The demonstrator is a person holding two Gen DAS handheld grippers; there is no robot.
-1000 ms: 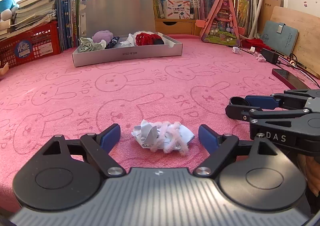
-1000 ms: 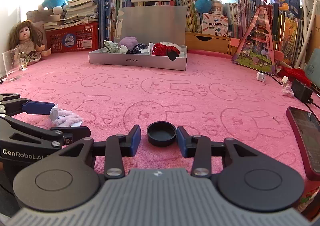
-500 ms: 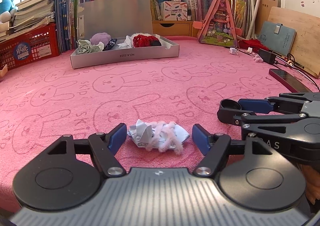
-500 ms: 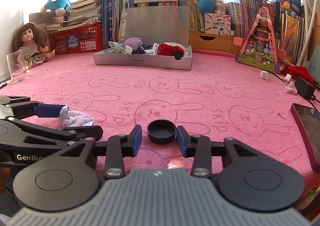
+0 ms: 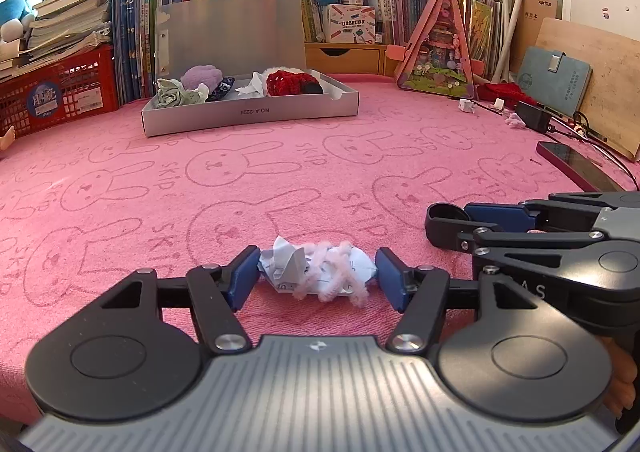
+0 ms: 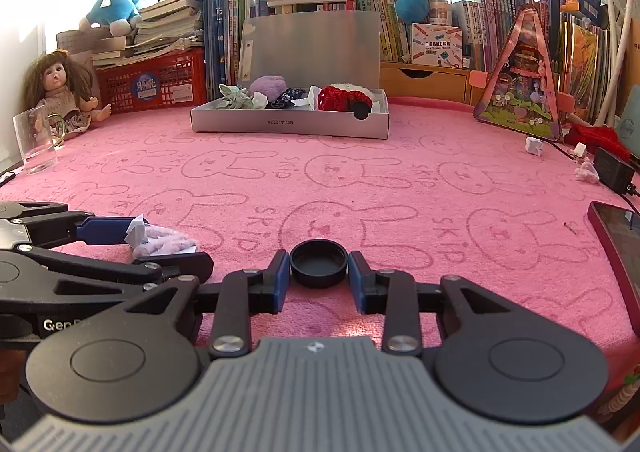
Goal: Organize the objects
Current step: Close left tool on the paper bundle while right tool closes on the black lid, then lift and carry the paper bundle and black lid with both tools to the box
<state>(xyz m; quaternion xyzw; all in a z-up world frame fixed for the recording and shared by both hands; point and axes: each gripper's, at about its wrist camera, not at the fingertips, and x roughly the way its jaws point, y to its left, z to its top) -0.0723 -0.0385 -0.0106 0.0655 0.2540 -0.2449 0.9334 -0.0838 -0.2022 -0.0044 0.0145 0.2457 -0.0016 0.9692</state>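
A crumpled white paper wad wound with pink fuzzy wire (image 5: pixel 320 272) lies on the pink rabbit-print cloth (image 5: pixel 280 179). My left gripper (image 5: pixel 316 270) straddles it, jaws closing, with the blue pads at the wad's two ends and no visible squeeze. From the right wrist view the left gripper (image 6: pixel 160 248) and the wad (image 6: pixel 164 242) appear at the left. My right gripper (image 6: pixel 318 270) is shut on a small black round cap (image 6: pixel 318 264) that rests on the cloth. The left wrist view shows the right gripper (image 5: pixel 448 226) and cap (image 5: pixel 446 211) at the right.
A shallow grey box (image 5: pixel 248 115) with cloth scraps and red knitting stands at the back, lid upright. A dark red phone (image 6: pixel 616 236) and a charger (image 6: pixel 612 171) lie at the right. A glass (image 6: pixel 34 143) and doll (image 6: pixel 60 95) are far left. Books and plush toys line the back.
The left gripper's jaws have narrowed from well apart to the ends of the paper wad. The right gripper's pads have drawn in onto the black cap. Neither hand has shifted.
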